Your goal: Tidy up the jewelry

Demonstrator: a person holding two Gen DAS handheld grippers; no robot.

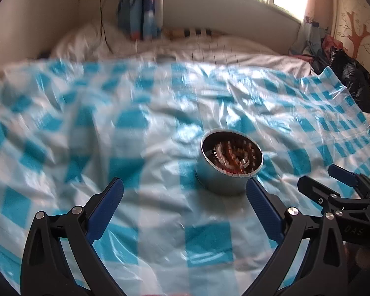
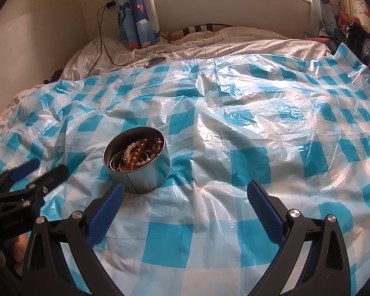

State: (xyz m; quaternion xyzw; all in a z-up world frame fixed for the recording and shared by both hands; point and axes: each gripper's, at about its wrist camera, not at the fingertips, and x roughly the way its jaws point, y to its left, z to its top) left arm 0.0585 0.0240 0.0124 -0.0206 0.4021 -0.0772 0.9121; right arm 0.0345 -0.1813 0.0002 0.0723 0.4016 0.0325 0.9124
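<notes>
Bedroom, bed draped in blue-checked plastic sheet (image 2: 234, 148). Open tin (image 2: 138, 164) near sheet's middle, beaded jewelry (image 2: 138, 154) already piled inside; lid (image 2: 155, 61) off at far edge, likely closing left. Left gripper (image 1: 185, 197) and right gripper (image 2: 185, 197) both spread wide, empty, flanking tin.

- A bed (image 2: 246, 42) in pale striped bedding carries everything.
- A crumpled blue-and-white checked plastic sheet (image 2: 234, 133) lies spread over it.
- On the sheet stands a round metal tin (image 2: 148, 172) (open, beaded bracelets (image 2: 138, 153) heaped inside).
- Its lid (image 2: 155, 61) lies apart, on the bedding at the sheet's far edge.
</notes>
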